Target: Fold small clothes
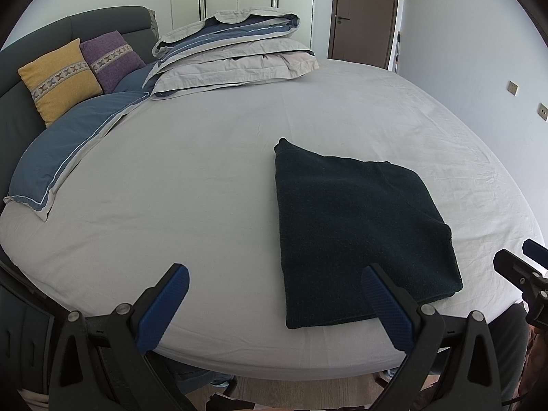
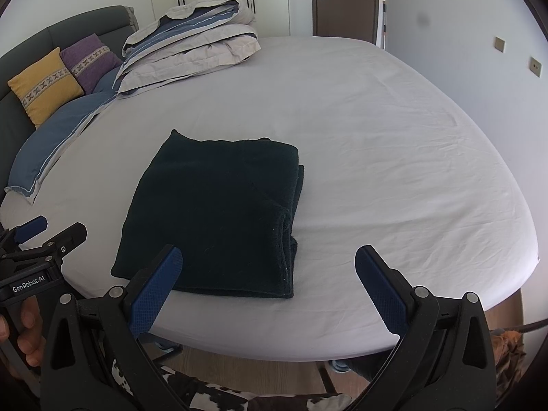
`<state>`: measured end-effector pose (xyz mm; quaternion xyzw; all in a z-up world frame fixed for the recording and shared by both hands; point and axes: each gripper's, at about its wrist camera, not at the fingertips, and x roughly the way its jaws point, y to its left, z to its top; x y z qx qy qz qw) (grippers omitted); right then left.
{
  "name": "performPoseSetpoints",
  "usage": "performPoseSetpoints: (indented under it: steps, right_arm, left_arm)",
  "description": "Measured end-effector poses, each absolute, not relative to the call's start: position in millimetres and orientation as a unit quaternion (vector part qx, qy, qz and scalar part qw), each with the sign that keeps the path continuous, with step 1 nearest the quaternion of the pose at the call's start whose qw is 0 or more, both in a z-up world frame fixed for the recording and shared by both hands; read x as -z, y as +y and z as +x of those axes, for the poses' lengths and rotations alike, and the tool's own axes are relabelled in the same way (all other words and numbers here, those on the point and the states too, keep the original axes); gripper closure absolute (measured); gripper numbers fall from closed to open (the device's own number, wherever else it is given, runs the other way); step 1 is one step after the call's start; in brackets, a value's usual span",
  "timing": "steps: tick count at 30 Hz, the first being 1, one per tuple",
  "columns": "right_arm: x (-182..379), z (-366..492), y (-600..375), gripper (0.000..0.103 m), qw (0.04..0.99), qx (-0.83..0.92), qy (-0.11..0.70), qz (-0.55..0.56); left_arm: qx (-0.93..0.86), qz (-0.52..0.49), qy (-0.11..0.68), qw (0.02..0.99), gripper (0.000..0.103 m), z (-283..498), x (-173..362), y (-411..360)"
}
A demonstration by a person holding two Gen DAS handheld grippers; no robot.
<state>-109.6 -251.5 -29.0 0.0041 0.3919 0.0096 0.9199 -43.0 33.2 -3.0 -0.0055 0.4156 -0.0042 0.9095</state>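
Note:
A dark green cloth (image 1: 359, 233) lies folded into a thick rectangle near the front edge of the bed; it also shows in the right wrist view (image 2: 219, 215). My left gripper (image 1: 275, 303) is open and empty, held at the bed's front edge, with its right finger over the cloth's near corner. My right gripper (image 2: 269, 282) is open and empty, just in front of the cloth's near right corner. The right gripper's tips show at the right edge of the left wrist view (image 1: 524, 267). The left gripper shows at the left of the right wrist view (image 2: 37, 239).
The bed (image 1: 205, 188) has a light grey sheet. A folded duvet stack (image 1: 236, 51) lies at the back. A blue pillow (image 1: 72, 147), a yellow cushion (image 1: 58, 78) and a purple cushion (image 1: 113, 56) rest against the dark headboard at left. A brown door (image 1: 363, 10) stands behind.

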Motion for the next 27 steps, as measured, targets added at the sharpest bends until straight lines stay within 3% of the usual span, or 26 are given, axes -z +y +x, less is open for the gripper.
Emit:
performPoseSetpoints:
  steps: [27]
  right_arm:
    - [35.3, -106.6, -253.5, 0.000, 0.918, -0.012, 0.397, 0.004]
  left_arm:
    - [0.003, -0.005, 0.417, 0.909, 0.000, -43.7, 3.7, 31.2]
